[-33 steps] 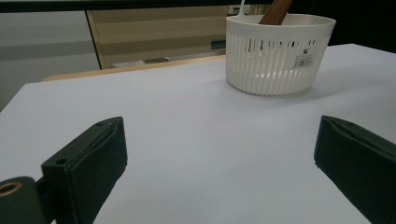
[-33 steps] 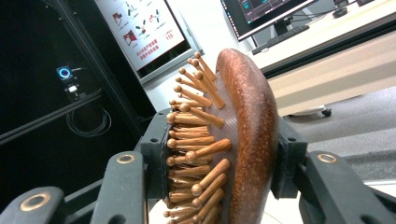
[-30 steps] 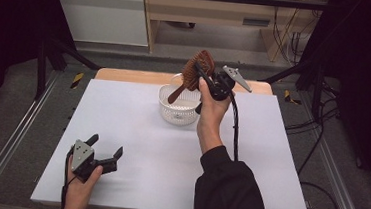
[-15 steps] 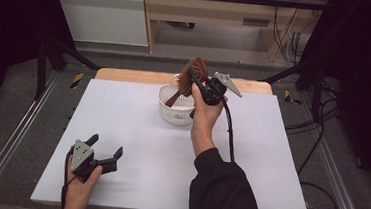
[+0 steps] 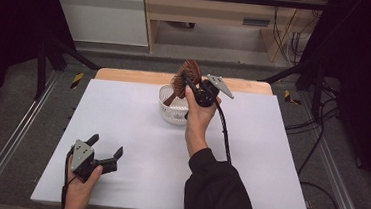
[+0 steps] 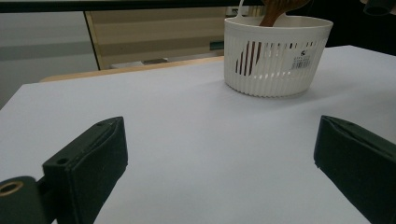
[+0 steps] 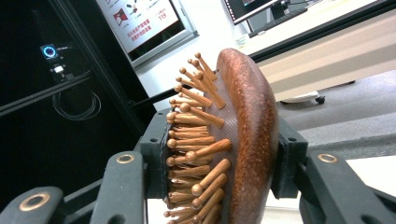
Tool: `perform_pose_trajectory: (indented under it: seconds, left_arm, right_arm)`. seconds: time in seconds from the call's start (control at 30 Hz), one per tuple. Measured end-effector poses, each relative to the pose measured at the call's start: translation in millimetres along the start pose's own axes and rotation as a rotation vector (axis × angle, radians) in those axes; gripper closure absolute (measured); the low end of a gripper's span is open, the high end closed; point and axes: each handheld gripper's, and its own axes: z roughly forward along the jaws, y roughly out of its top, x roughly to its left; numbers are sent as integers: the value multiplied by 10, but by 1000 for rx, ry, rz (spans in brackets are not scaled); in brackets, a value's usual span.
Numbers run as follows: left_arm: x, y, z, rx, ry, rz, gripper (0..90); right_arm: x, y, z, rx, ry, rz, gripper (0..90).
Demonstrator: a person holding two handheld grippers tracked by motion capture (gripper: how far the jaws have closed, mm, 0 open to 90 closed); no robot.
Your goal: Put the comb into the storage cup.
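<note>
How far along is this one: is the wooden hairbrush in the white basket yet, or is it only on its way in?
Done: the right claw is clamped on the head of the wooden hairbrush.
In hand: the brush is tilted over the white basket, its handle already dipping inside.
Left: lowering it fully and letting go. The left claw waits open near the table's front edge, holding nothing.

"119" on wall poster [image 7: 140, 18], barcode label on white basket [image 6: 302, 60], unreadable
</note>
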Motion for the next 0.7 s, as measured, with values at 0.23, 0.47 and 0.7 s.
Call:
perform_pose_trajectory:
  seconds: [0.23,0.47,0.7]
  left_arm:
    - [-2,2,1,0,-2,0,28]
    - [-16,3,8,2,-5,5,29]
    - [-6,3,4,0,-4,0,29]
  right_arm:
    - [-36,-25,7,5,-13,10,512]
    - [-70,-55,6,10,-17,12,512]
    - [-91,-93,9,16,-17,17,511]
